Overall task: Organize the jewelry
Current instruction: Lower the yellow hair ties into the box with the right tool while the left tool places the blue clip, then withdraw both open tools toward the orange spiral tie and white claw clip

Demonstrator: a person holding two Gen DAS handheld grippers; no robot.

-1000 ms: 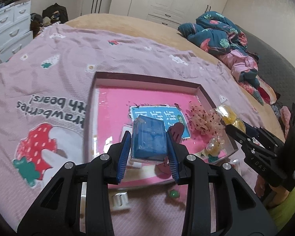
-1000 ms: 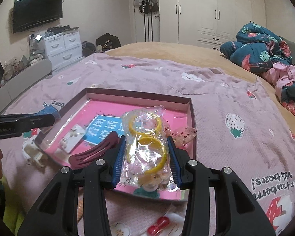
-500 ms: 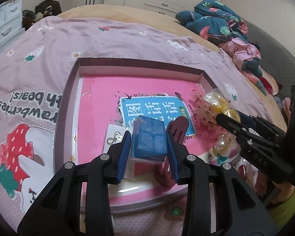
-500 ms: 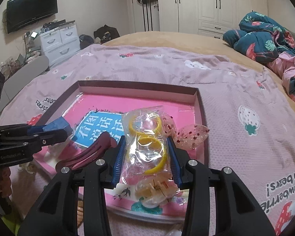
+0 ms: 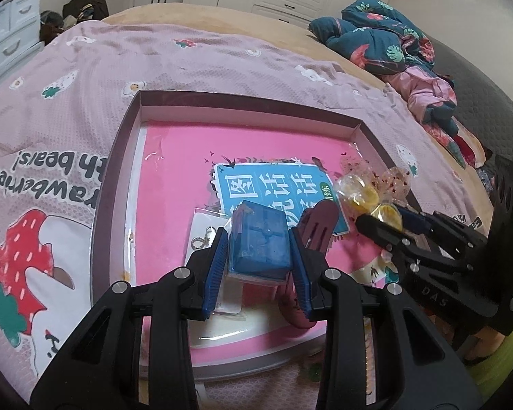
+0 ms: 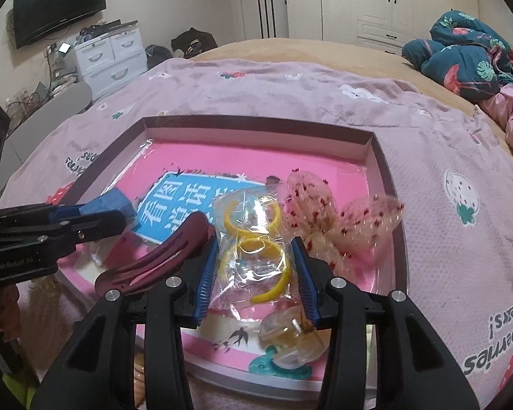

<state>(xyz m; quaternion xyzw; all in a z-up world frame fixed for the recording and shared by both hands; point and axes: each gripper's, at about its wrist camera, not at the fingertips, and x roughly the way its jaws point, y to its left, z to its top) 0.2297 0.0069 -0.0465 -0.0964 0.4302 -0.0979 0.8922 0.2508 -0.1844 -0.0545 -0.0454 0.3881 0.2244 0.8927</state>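
Jewelry is being gathered into a shallow cardboard tray (image 5: 355,128) with a pink lining, which lies on a pink bedspread (image 5: 154,61) printed with strawberries. The left gripper (image 5: 259,239) pinches a small blue box (image 5: 260,242) between its blue pads and holds it low over the near part of the tray, above a small clear packet with a clasp (image 5: 205,235). The right gripper (image 6: 253,256) has a clear bag of yellow rings (image 6: 251,239) between its fingers; its jaws are opening, and the bag seems to sit loosely between the pads, low over the tray's near right side.

Several pieces already lie inside the tray: a dark red hair clip (image 6: 160,256) just left of the bag, a sheer bow with red specks (image 6: 328,215) to its right, and a clear amber hair claw (image 6: 290,338) by the near edge. A blue printed card (image 5: 273,188) lies under them in the middle.

By my reading the sorting is well along, with two items at the point of being set down. A small green bead (image 5: 313,372) on the bedspread in front of the tray, and some blurred bits at the lower left of the right view, look like they remain to be picked up. The far half of the tray has room.
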